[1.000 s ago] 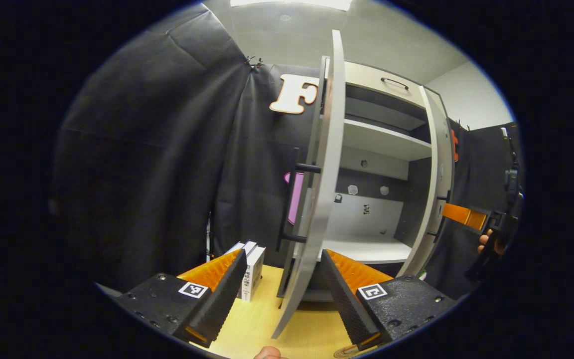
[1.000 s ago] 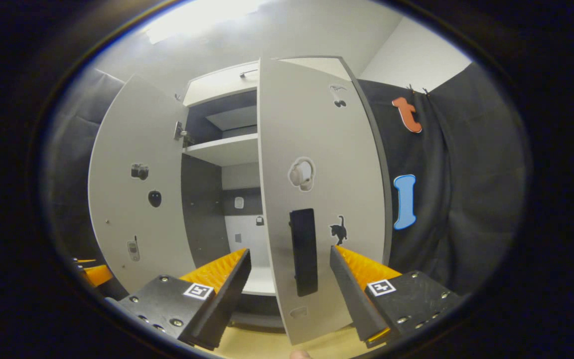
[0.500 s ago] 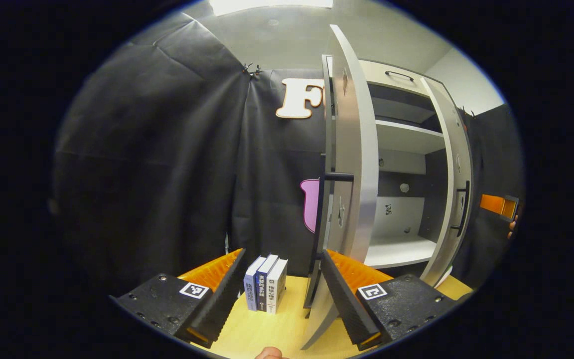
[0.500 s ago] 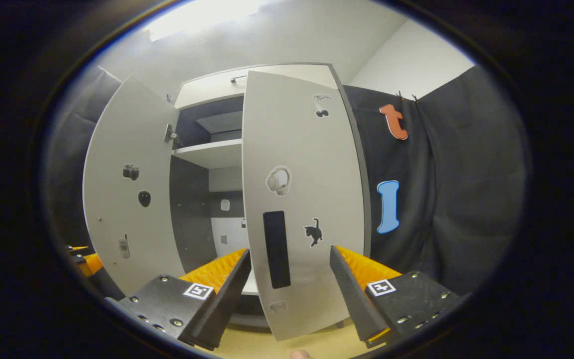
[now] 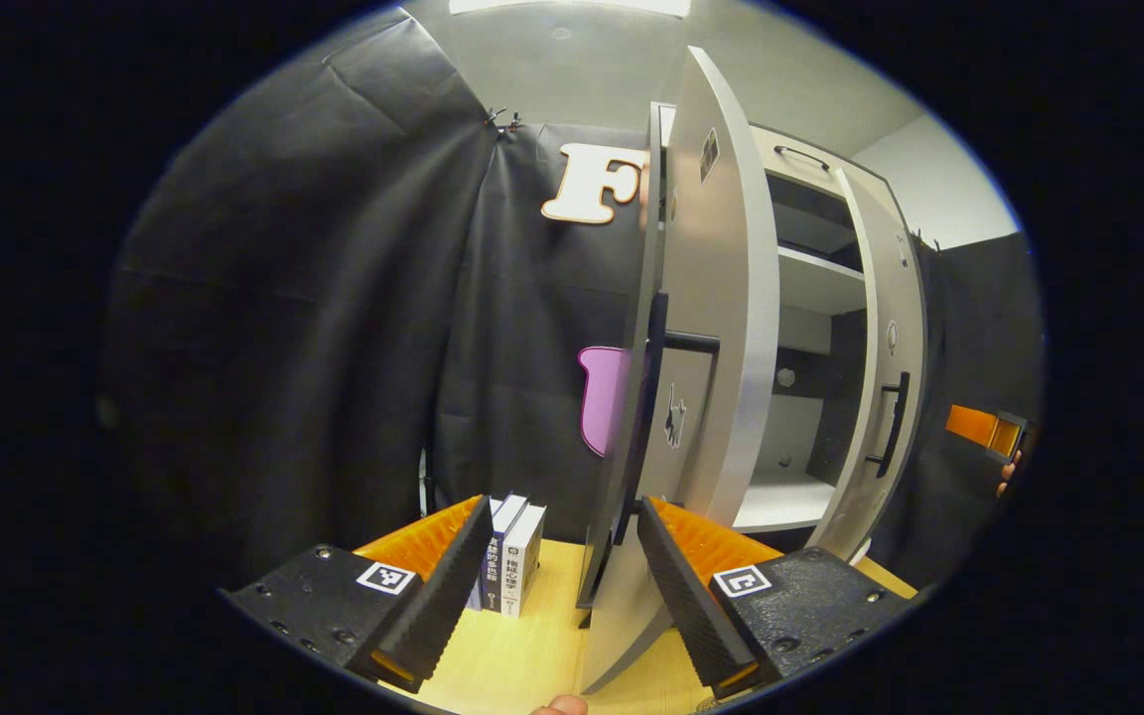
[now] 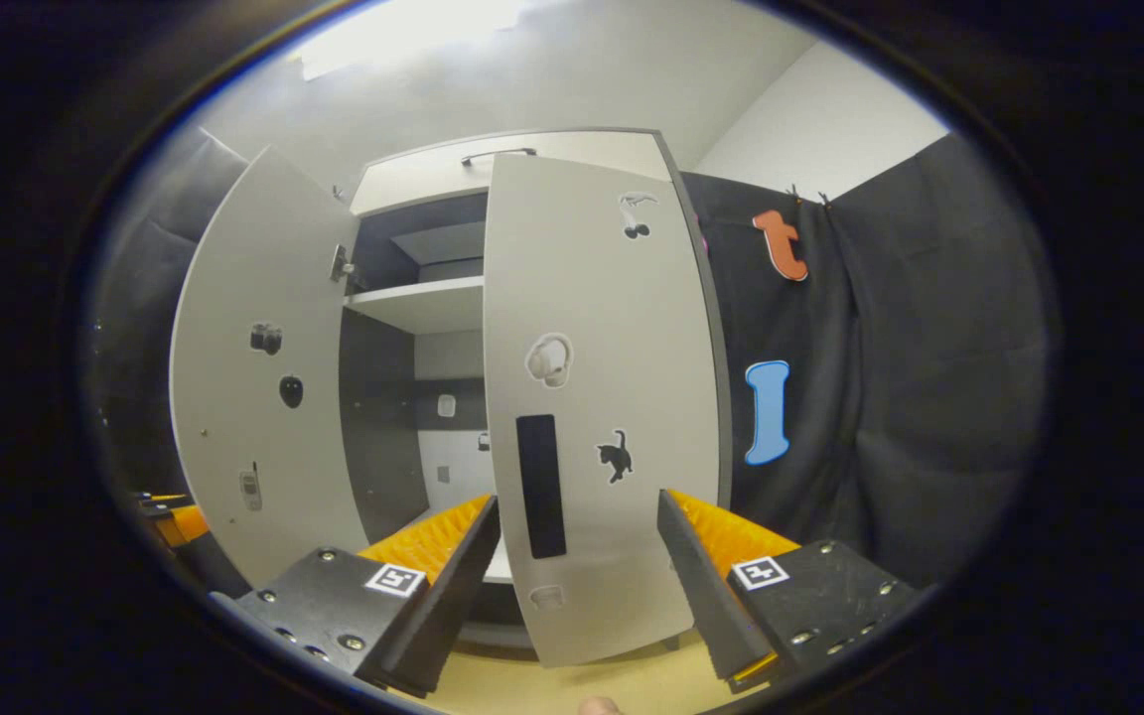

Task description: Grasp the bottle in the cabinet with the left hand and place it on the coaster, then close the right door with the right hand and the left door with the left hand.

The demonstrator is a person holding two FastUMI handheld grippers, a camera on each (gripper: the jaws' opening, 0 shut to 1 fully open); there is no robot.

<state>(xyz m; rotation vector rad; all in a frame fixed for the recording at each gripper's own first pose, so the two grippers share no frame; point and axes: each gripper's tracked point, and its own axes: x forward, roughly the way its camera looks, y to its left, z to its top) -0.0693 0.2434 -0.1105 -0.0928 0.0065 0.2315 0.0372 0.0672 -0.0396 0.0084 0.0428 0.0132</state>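
Observation:
The cabinet's left door (image 5: 721, 298) stands ajar, nearly edge-on, with its black handle (image 5: 653, 397) facing left. My left gripper (image 5: 562, 514) is open, and the door's lower edge runs down between its fingers, close to the right-hand one. The right door (image 6: 602, 328) is swung most of the way over the opening, its black handle (image 6: 541, 487) just above my open right gripper (image 6: 580, 506). I cannot tell whether either gripper touches its door. The right door (image 5: 892, 328) and the far right gripper (image 5: 979, 427) also appear in the left gripper view. The lower shelf (image 5: 781, 506) is bare.
A few books (image 5: 512, 556) stand upright on the wooden table (image 5: 522, 655), left of the cabinet. Black cloth walls hang behind and beside the cabinet. The left door's inner face (image 6: 254, 367) and the left gripper (image 6: 175, 516) appear in the right gripper view.
Both doors have swung further toward shut. The left gripper has come round to the left door's outer side, and the right gripper has followed the right door inward.

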